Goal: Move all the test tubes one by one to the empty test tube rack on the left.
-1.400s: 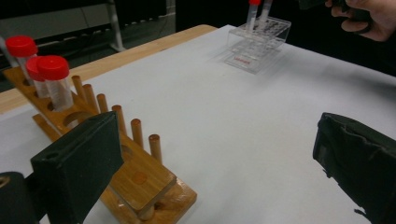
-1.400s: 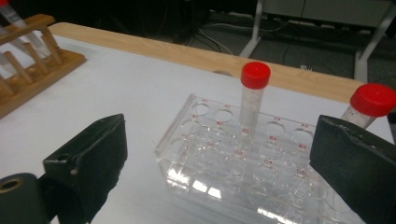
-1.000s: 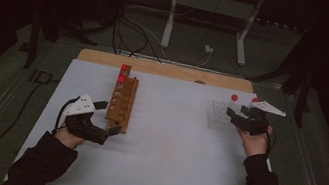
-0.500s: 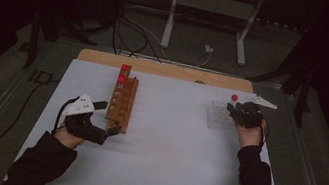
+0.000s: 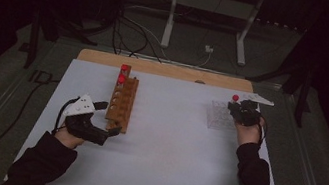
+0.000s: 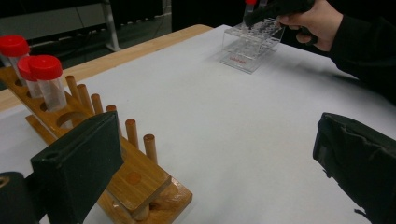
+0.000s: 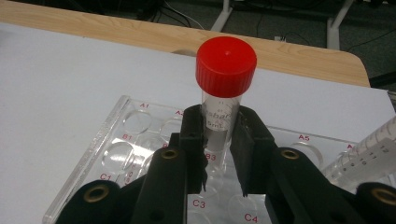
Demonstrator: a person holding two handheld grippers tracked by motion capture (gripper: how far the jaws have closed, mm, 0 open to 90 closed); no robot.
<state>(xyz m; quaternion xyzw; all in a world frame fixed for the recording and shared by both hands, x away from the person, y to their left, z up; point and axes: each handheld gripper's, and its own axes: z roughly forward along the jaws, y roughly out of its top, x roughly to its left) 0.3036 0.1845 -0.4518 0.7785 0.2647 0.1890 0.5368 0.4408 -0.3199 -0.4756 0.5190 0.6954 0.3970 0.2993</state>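
Two black jaws of the right gripper have just closed onto a clear, red-capped tube above the transparent plastic rack. The left gripper gapes beside the pegged wooden rack on the smooth white surface.

My right gripper has slid toward the desk's far edge over the clear rack, its jaws just closing on the red-capped tube.

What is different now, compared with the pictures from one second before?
The right gripper slid a little left over the clear rack, and its jaws have just been closing on the red-capped tube. The left gripper and the wooden rack did not move.
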